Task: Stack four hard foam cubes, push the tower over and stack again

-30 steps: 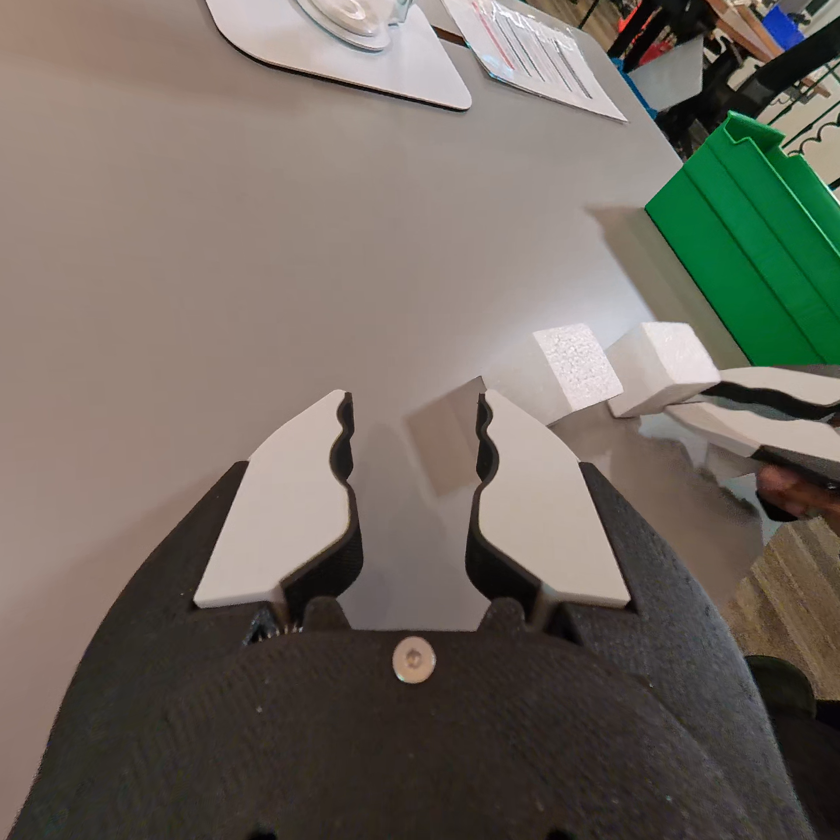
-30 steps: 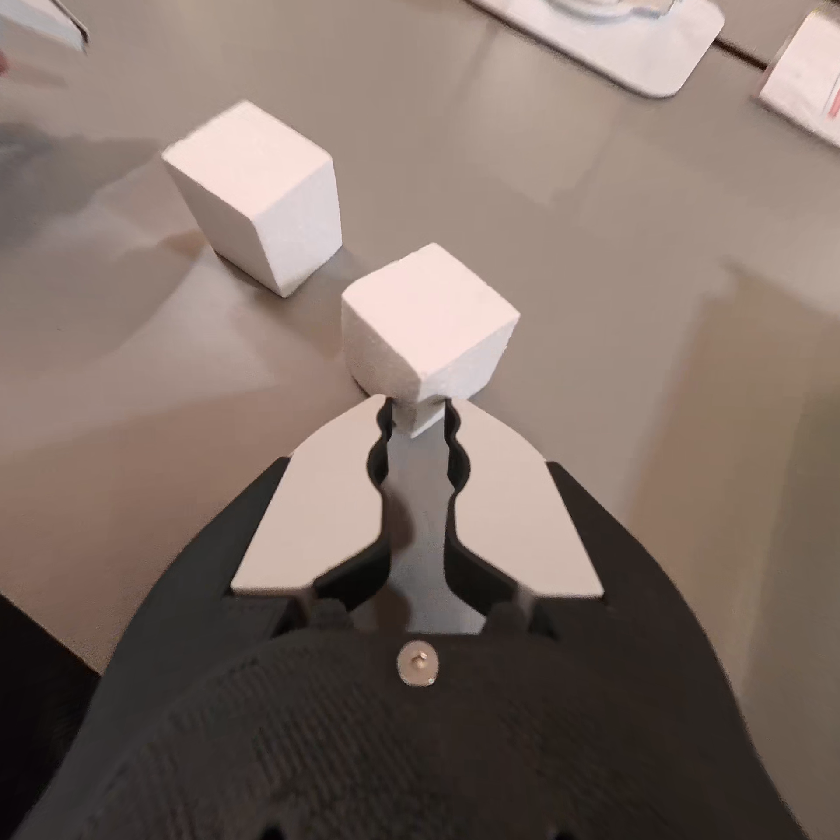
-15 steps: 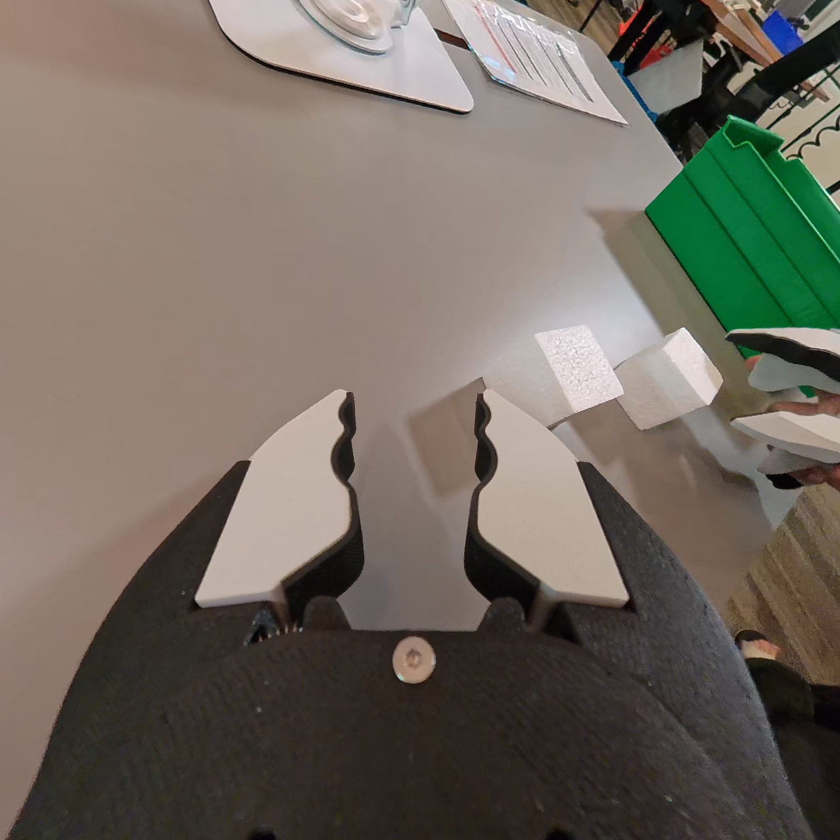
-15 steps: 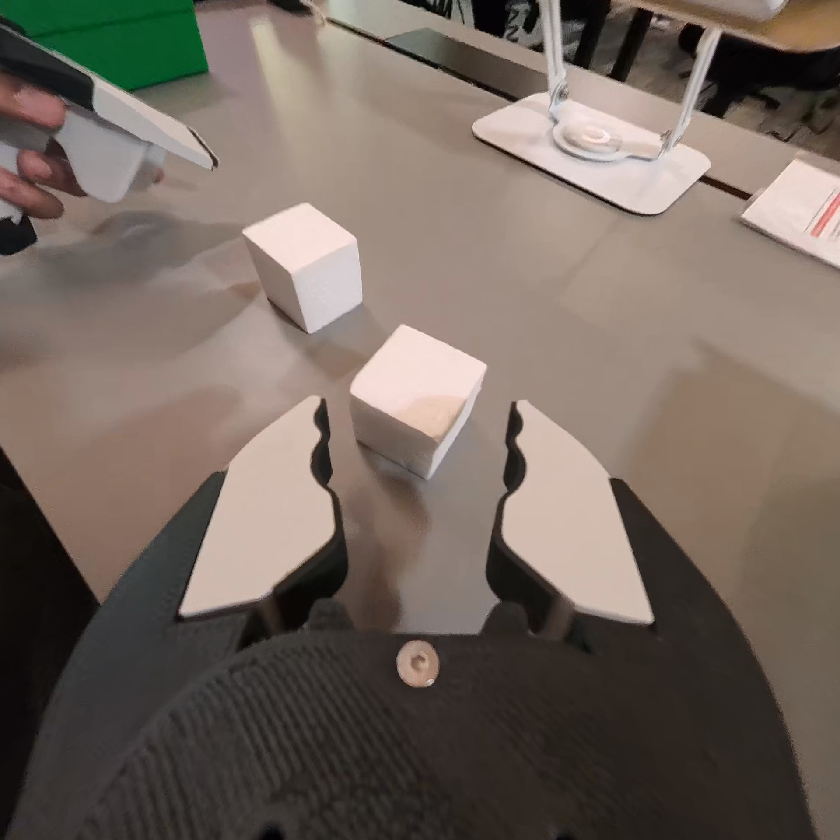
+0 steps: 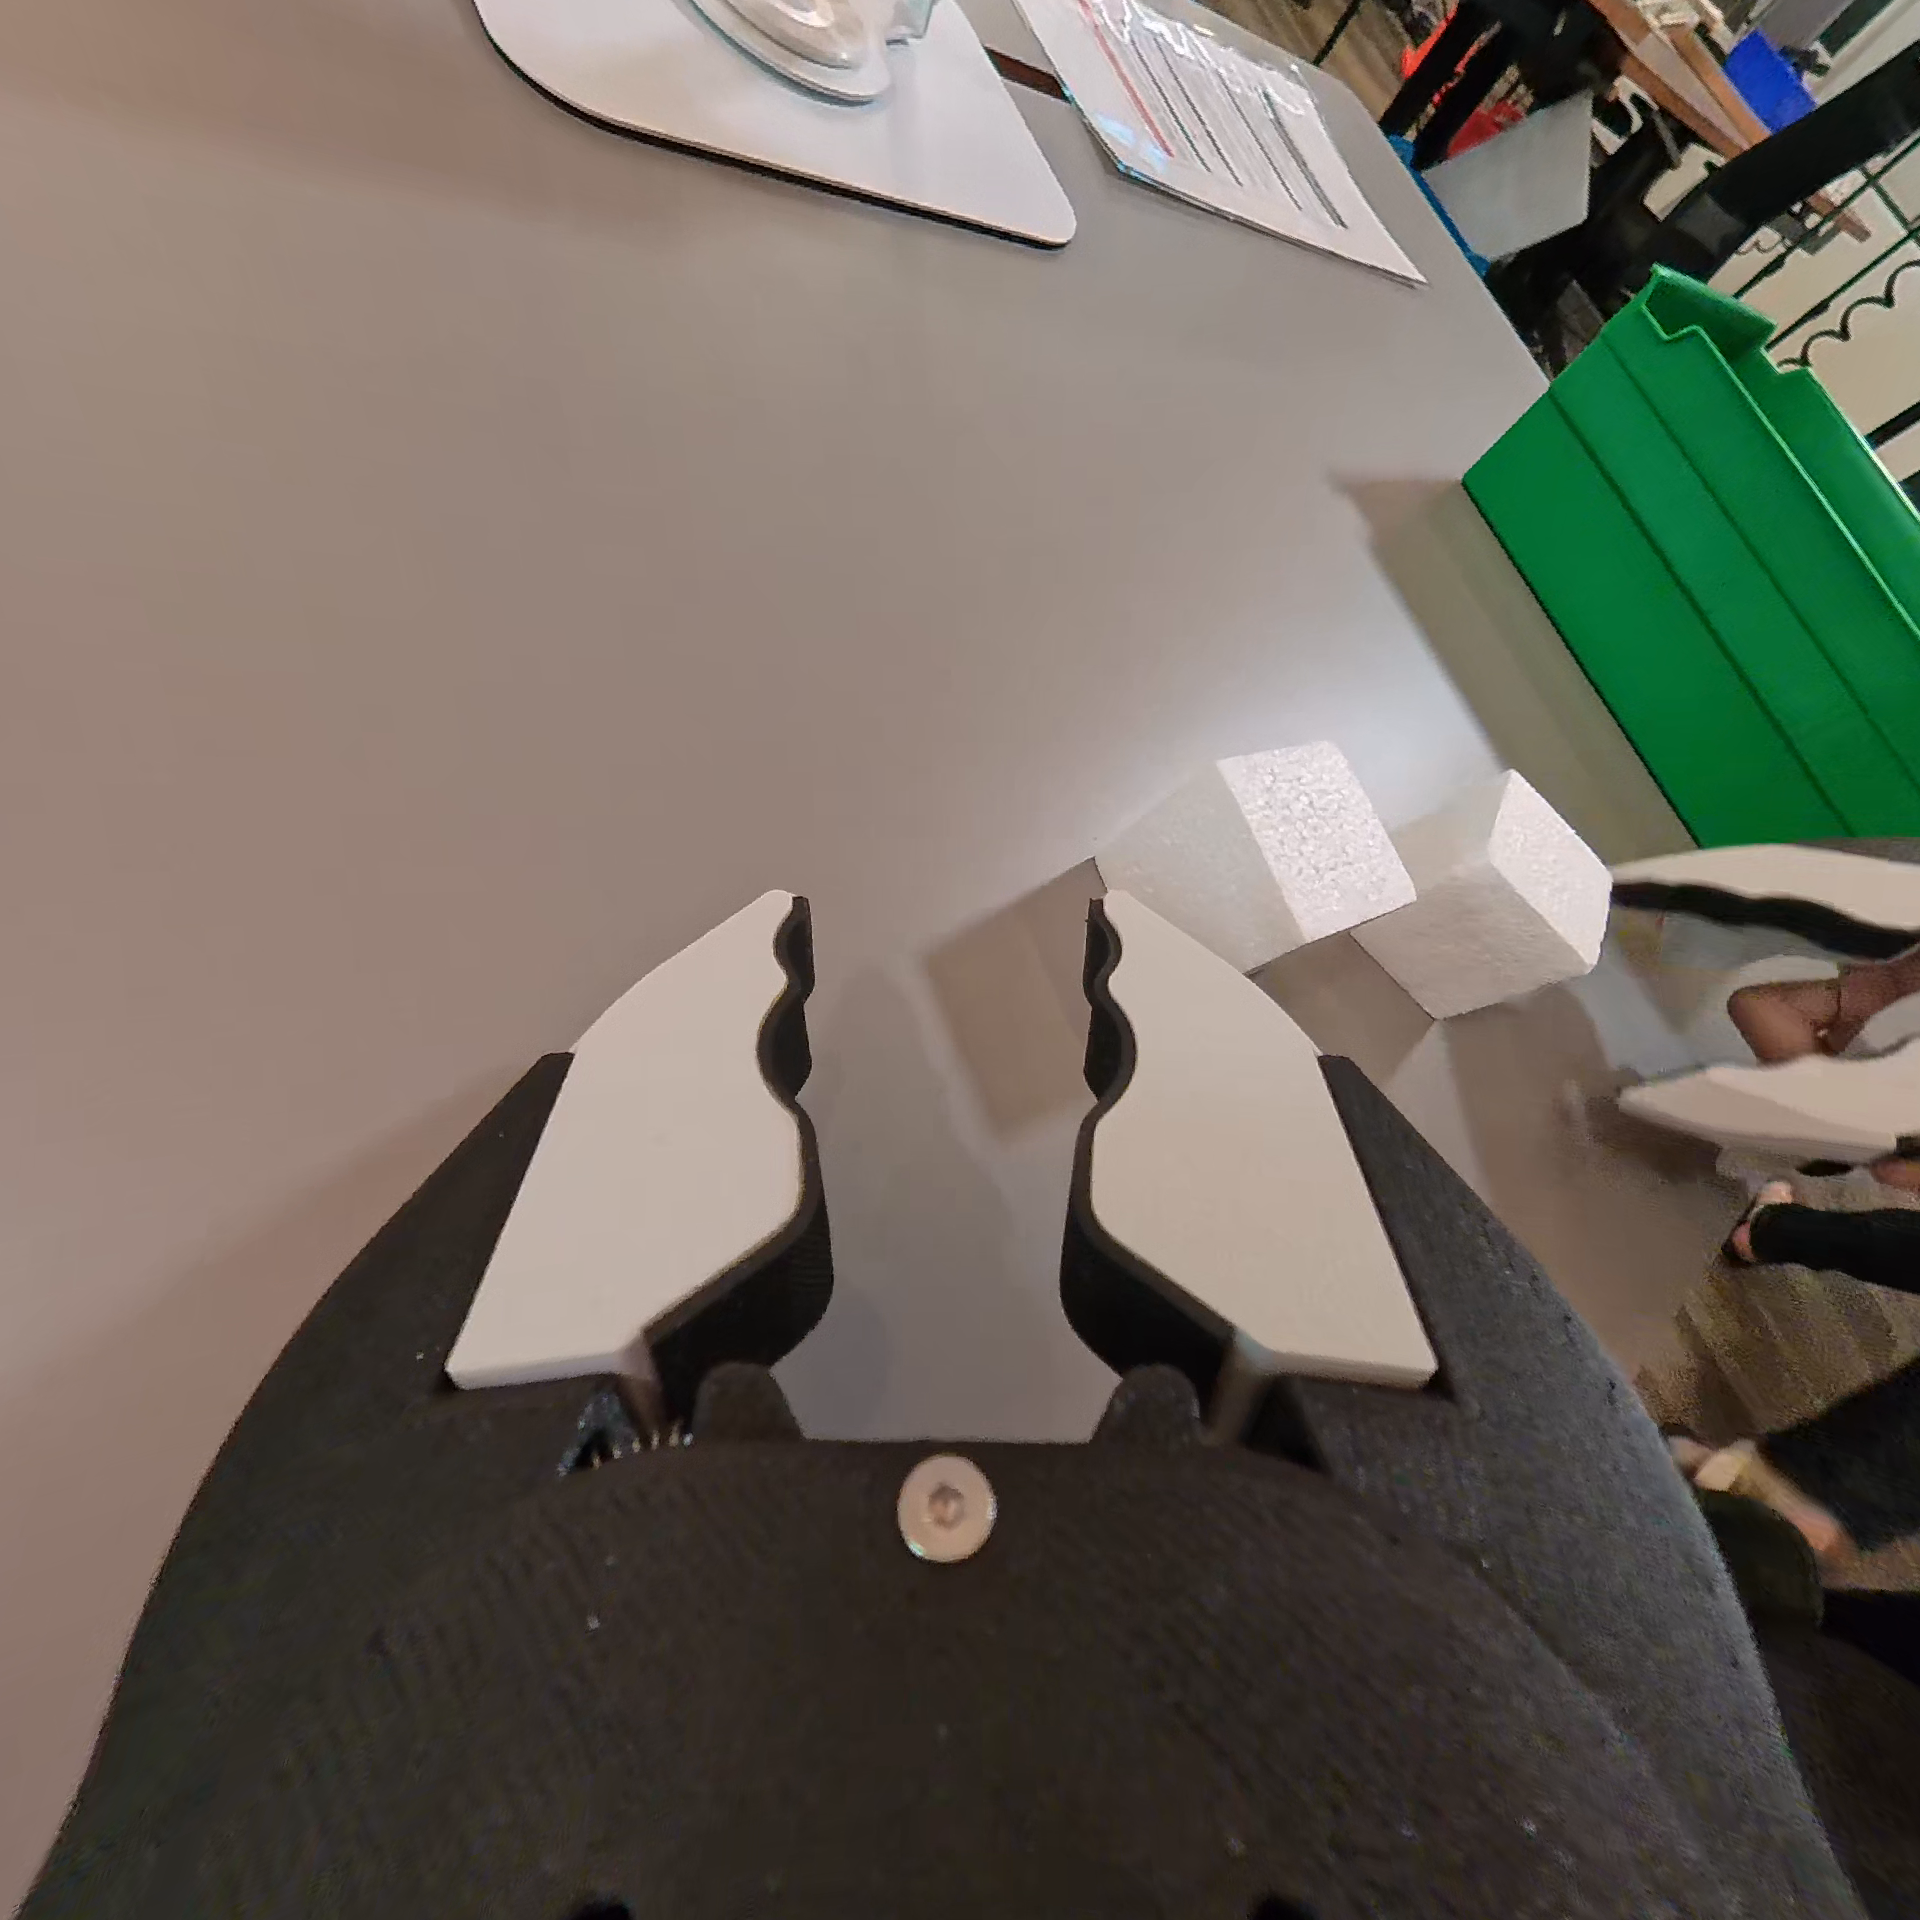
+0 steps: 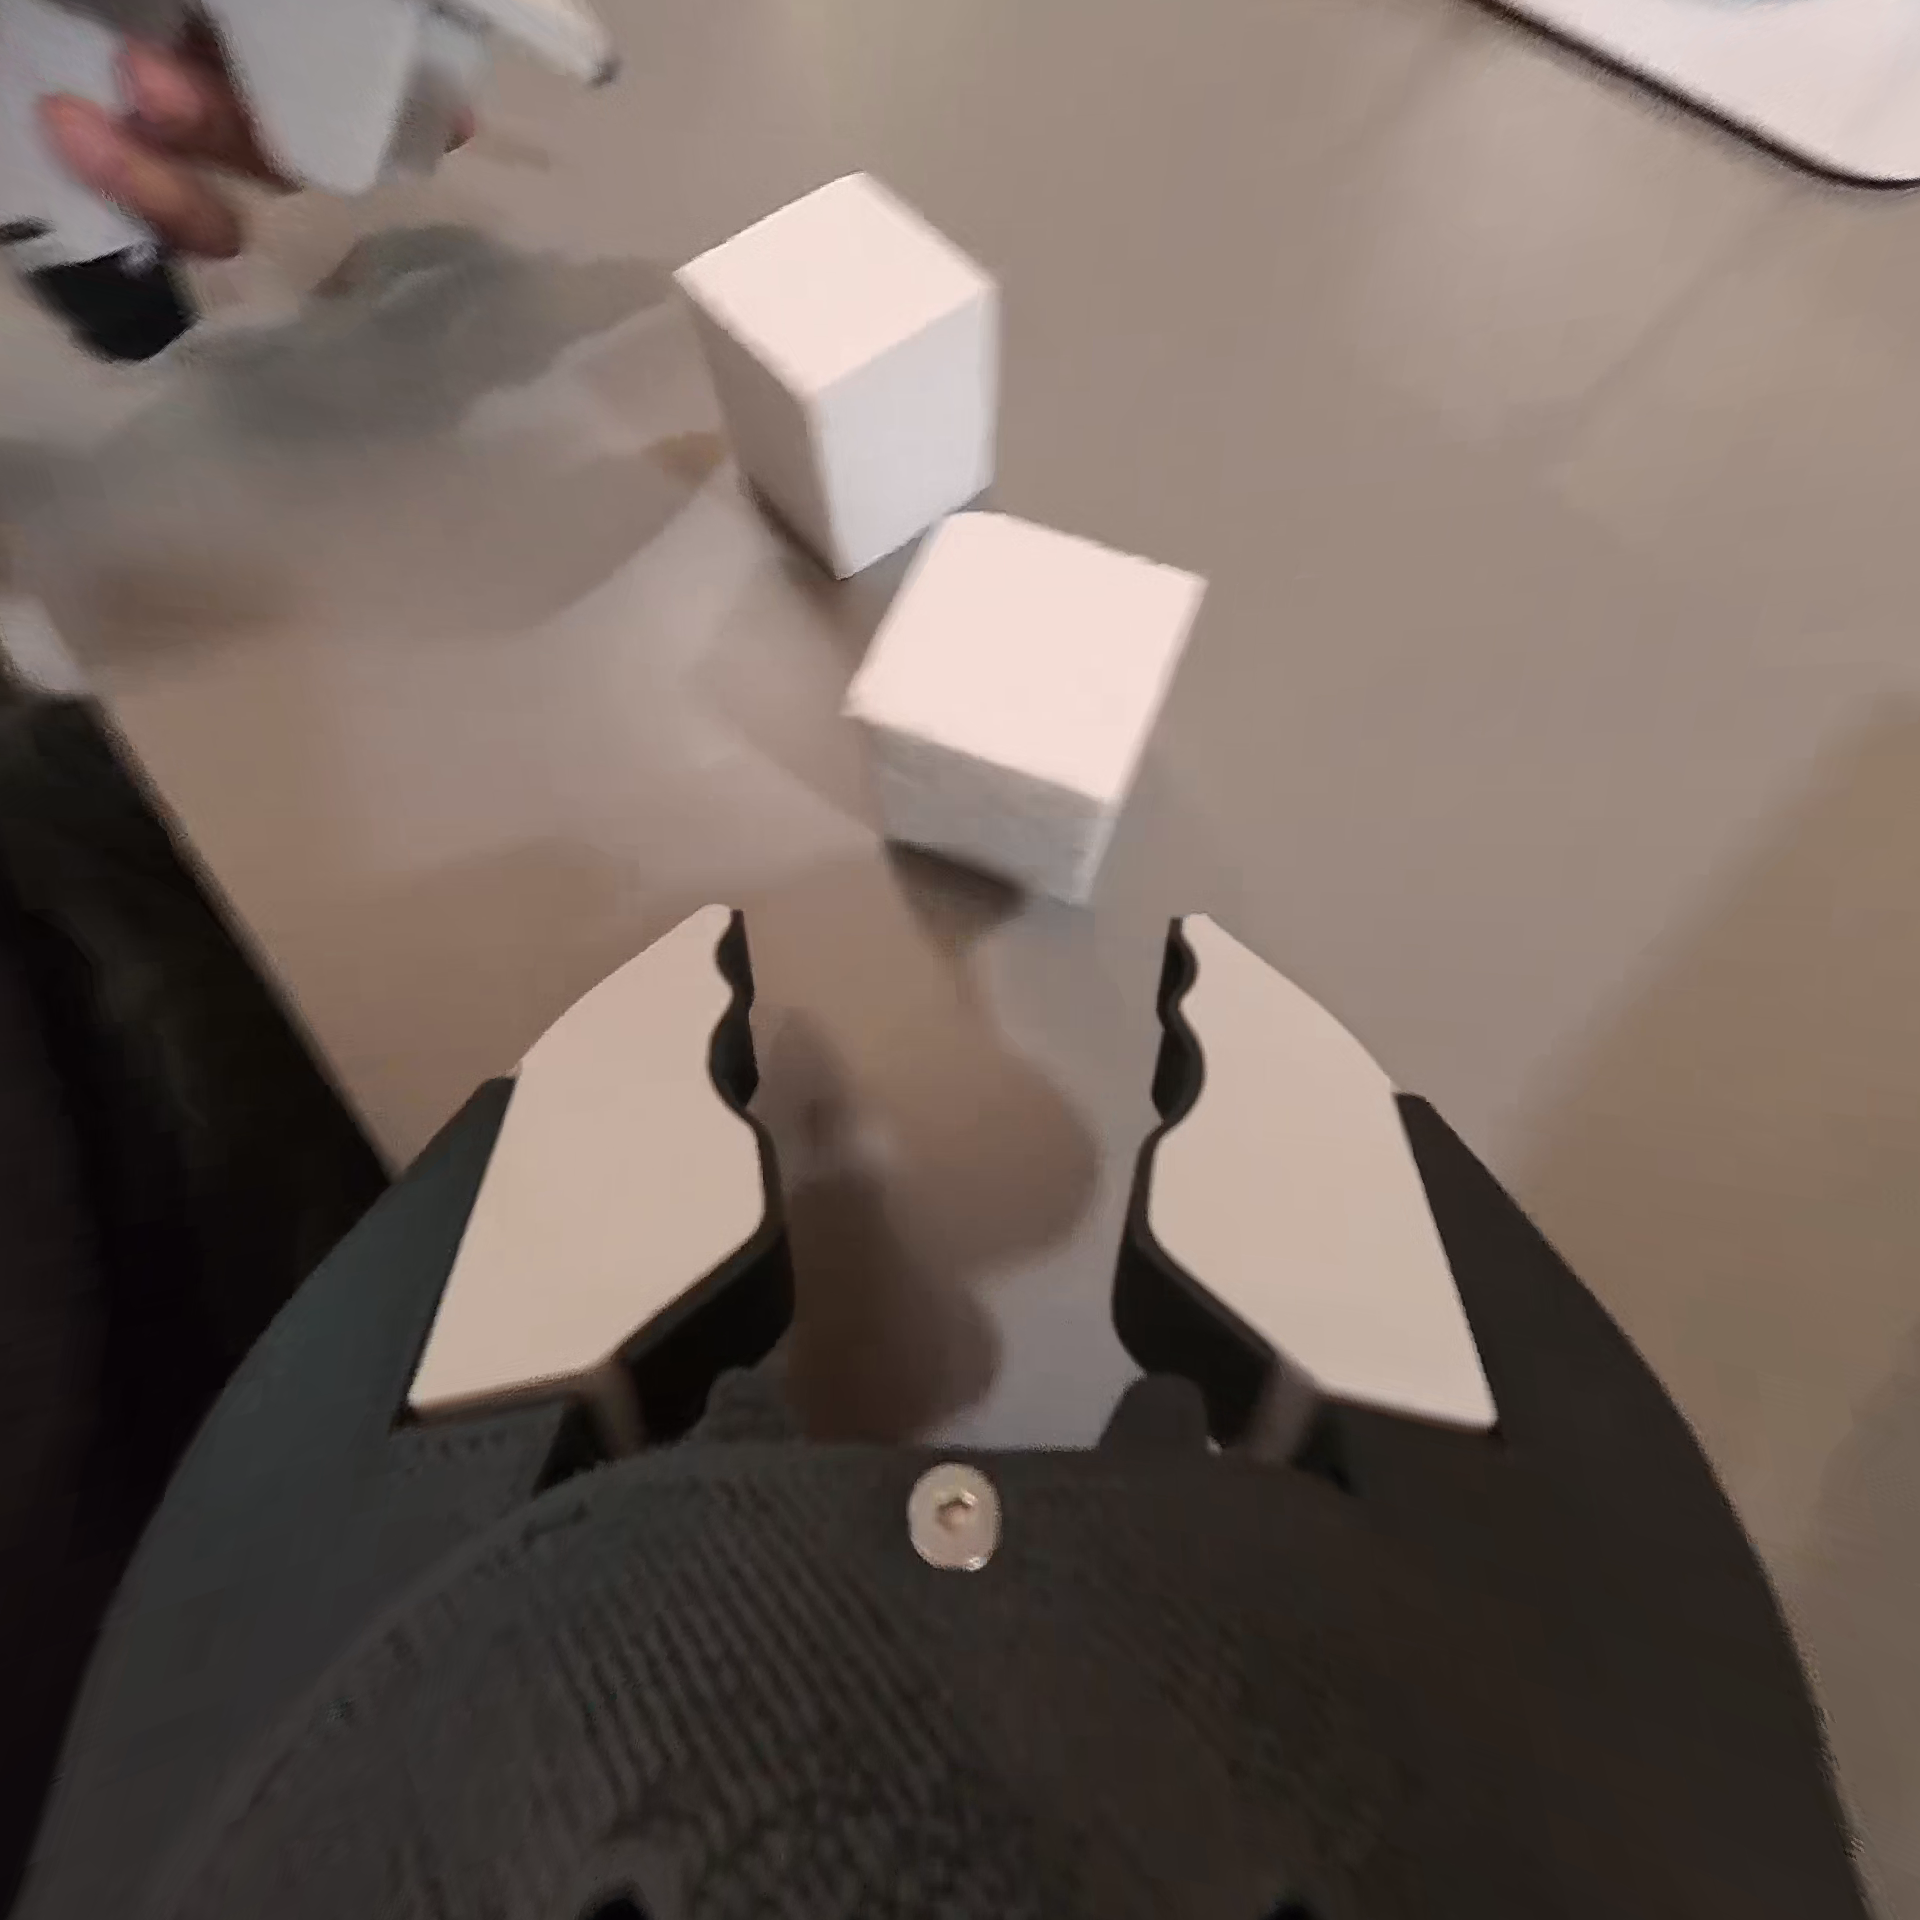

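right gripper (image 6: 951, 925): my jaws stand apart and hold nothing. they hover over the grey matte tabletop (image 6: 1507, 644). just ahead of my tips lies the nearer white foam cube (image 6: 1023, 696), flat on the table, not between my fingers and not touching them. the right wrist view is motion-blurred, so i cannot tell the exact gap.

second white foam cube (image 6: 842, 364): just beyond the first, corner close to corner. contact between the two i cannot tell from this view; in the left wrist view they look touching or nearly so.

left gripper (image 5: 945, 914): jaws apart, empty, low over bare table, the cubes off to its right side, apart from its fingers. it also shows blurred at the upper left of the right wrist view, held by a hand (image 6: 156, 197).

surroundings: a green plastic bin (image 5: 1704, 582) stands beyond the cubes near the table edge. farther off, a white flat base plate with rounded corners (image 5: 935, 156) carrying a clear fitting, and a sheet in a clear sleeve (image 5: 1247, 135).

status, as judged: both cubes rest on the table, neither gripped, neither in the bin, none stacked.
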Demonstrator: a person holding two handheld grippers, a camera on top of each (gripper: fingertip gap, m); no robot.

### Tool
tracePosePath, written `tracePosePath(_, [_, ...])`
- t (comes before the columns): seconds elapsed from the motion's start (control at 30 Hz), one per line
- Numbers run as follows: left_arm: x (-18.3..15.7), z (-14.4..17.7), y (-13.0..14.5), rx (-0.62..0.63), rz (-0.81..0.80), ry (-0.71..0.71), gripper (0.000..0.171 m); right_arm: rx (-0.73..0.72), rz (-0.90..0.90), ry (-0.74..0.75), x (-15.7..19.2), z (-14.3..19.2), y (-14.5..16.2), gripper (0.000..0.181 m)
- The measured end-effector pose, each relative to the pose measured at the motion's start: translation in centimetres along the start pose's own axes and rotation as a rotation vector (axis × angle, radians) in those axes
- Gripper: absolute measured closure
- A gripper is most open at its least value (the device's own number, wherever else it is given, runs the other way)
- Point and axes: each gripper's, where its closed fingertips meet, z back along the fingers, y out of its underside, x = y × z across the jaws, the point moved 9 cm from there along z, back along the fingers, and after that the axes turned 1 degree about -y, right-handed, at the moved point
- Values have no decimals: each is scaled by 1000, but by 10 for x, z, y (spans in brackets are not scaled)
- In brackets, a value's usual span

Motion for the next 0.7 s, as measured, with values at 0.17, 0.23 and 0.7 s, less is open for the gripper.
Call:
tracePosePath(0.17, [0, 0, 0, 0, 1, -2, 120, -83, -84, 166, 3, -5, -15, 92])
tracePosePath(0.23, [0, 0, 0, 0, 2, -3, 120, -74, -33, 179, 14, -14, -20, 92])
tracePosePath(0.7, [-1, 0, 0, 1, -2, 1, 120, -11, -120, 264, 10, -34, -18, 100])
